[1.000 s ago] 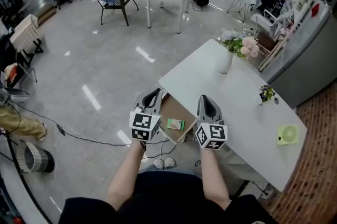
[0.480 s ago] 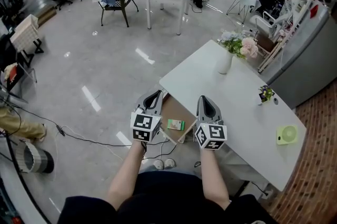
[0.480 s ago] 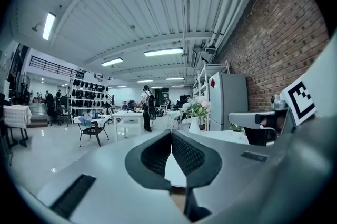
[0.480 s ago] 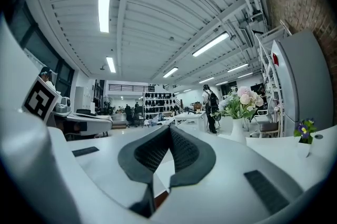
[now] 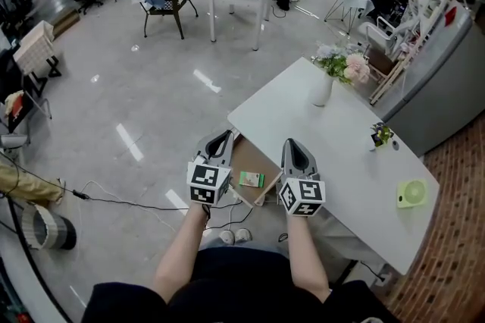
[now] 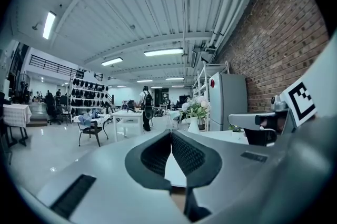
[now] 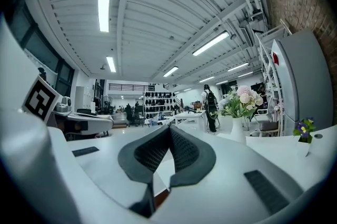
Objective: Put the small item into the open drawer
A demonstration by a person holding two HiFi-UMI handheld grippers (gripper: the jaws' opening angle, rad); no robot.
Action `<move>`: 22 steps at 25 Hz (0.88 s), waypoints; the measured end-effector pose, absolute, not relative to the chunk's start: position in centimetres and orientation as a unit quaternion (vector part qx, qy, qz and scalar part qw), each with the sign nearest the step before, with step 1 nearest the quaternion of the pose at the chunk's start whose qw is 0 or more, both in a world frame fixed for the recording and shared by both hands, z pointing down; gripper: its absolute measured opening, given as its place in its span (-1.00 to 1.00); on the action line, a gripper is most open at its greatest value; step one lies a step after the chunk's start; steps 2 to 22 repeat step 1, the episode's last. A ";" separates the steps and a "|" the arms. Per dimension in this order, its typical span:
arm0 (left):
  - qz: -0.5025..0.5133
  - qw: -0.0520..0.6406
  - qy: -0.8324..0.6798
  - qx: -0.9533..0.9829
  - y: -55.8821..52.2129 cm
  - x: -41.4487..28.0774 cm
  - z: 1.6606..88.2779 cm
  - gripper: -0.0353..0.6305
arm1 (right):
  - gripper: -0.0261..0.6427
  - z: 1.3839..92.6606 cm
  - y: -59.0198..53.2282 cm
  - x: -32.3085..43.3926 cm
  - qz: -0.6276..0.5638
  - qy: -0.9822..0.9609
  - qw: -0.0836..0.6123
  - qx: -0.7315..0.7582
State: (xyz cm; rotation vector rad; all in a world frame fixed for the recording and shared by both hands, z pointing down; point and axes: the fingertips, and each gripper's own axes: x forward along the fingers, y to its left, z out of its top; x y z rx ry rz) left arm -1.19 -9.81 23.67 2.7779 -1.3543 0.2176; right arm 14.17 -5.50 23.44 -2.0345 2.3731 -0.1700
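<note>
Small green item [image 5: 252,179] lies already inside the open drawer [image 5: 244,156] of the white bench [image 5: 341,139], with its long axis from 9 to 3 o'clock. Left claw [image 5: 221,139] is fully closed and empty, and the item is at its 5 o'clock. Right claw [image 5: 293,148], also closed on nothing, has it at 7 o'clock, about equally near. I count one item, one drawer, two claws.

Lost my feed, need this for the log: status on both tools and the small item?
Left tool shut, empty. Right tool shut, empty. Small green item lies in the open drawer, between the tools. Nothing seen in the way.
</note>
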 end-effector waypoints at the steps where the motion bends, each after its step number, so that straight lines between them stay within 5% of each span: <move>1: 0.070 0.022 -0.437 0.897 -9.8 -1.1 23.6 -0.82 | -0.92 23.4 -5.5 14.2 -0.055 0.759 0.006 -0.649; 22: 0.070 0.022 -0.437 0.897 -9.8 -1.1 23.6 -0.82 | -0.92 23.4 -5.5 14.2 -0.055 0.759 0.006 -0.649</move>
